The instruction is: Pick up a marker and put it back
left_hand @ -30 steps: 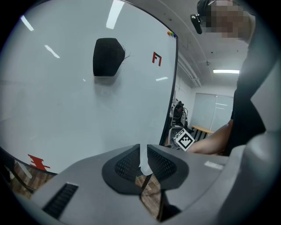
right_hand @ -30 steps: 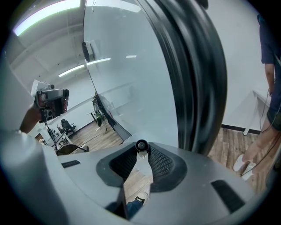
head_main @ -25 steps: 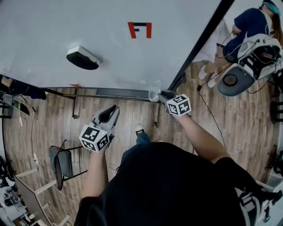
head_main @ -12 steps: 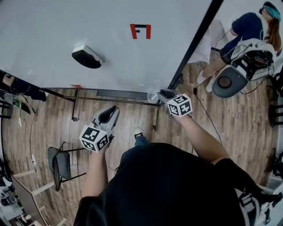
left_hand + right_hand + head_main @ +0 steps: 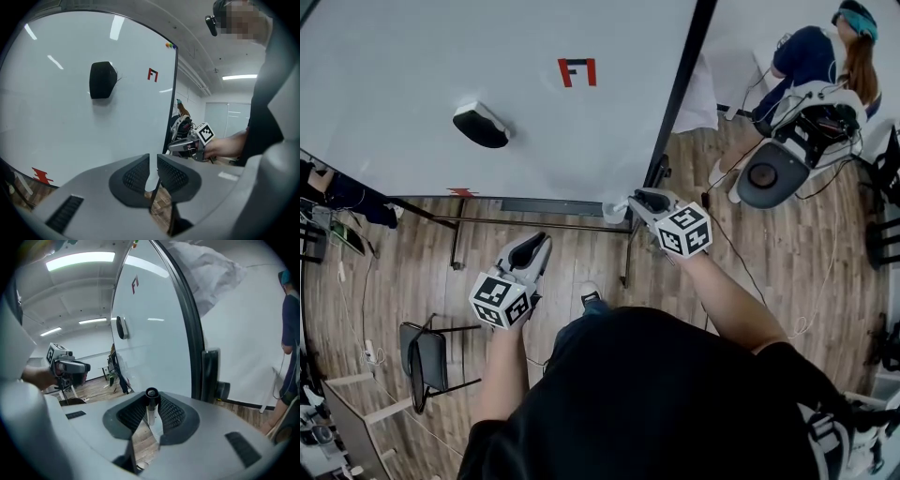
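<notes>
A marker [image 5: 151, 405] with a white barrel and a black cap stands upright between the pads of my right gripper [image 5: 151, 401], which is shut on it. In the head view that right gripper [image 5: 639, 200] sits by the lower right corner of the whiteboard [image 5: 441, 56], and the marker [image 5: 615, 208] shows as a white stub at its tip, close to the board's tray [image 5: 553, 204]. My left gripper [image 5: 534, 246] hovers lower and to the left, over the wooden floor. Its jaws [image 5: 153, 161] stand almost together with nothing between them.
A black eraser [image 5: 481, 125] sticks to the whiteboard, and a red mark [image 5: 577, 71] is drawn above it. The board's black frame post [image 5: 680, 84] runs up the right side. A seated person [image 5: 811, 56] and equipment are at the back right; a chair [image 5: 427, 361] stands lower left.
The head view has swung a little, so the board's frame post now lies further left. Both grippers keep nearly the same places, and the right one still holds the marker.
</notes>
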